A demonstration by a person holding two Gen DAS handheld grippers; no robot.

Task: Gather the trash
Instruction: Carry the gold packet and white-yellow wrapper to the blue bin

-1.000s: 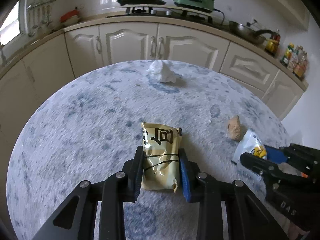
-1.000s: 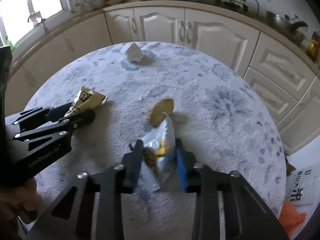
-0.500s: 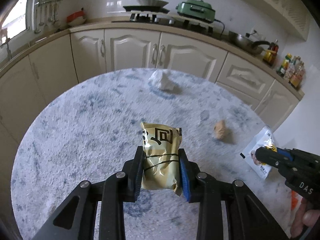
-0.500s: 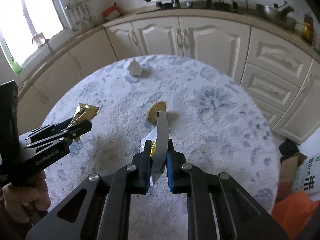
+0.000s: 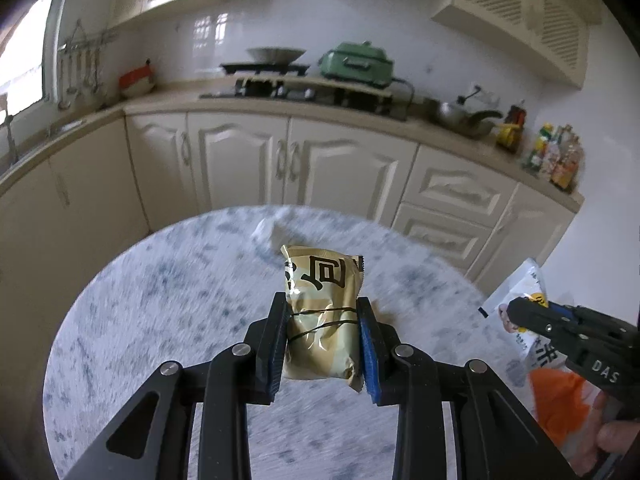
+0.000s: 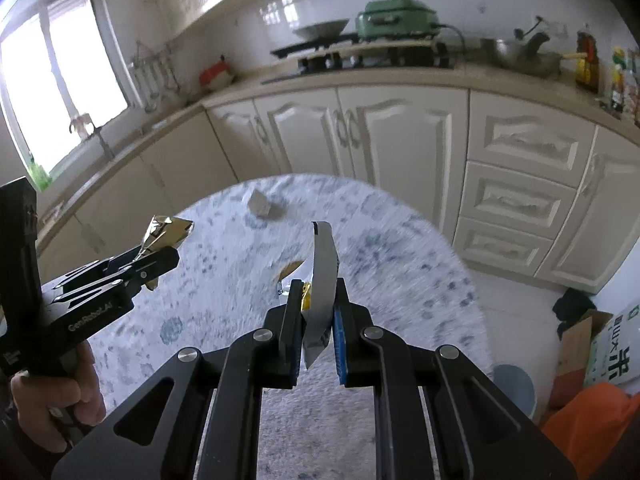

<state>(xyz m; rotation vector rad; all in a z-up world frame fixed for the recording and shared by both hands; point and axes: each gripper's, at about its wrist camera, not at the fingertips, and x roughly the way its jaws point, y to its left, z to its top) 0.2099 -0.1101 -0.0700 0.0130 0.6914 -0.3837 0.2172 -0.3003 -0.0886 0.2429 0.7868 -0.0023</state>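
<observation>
Grippers both lifted higher off table [image 5: 160, 300] since before — left gripper [image 5: 322, 344] jaws clamping gold packet [image 5: 322, 320], right gripper [image 6: 316, 328] jaws pinching white wrapper [image 6: 323, 280].

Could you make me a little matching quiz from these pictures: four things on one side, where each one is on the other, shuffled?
Things:
1. gold snack packet
2. white wrapper
3. crumpled tissue
4. green cooker

Places:
A. on the kitchen counter
B. lying on the table, far side
C. clamped in the left gripper
D. clamped in the right gripper

Pairs: 1-C, 2-D, 3-B, 4-A
</observation>
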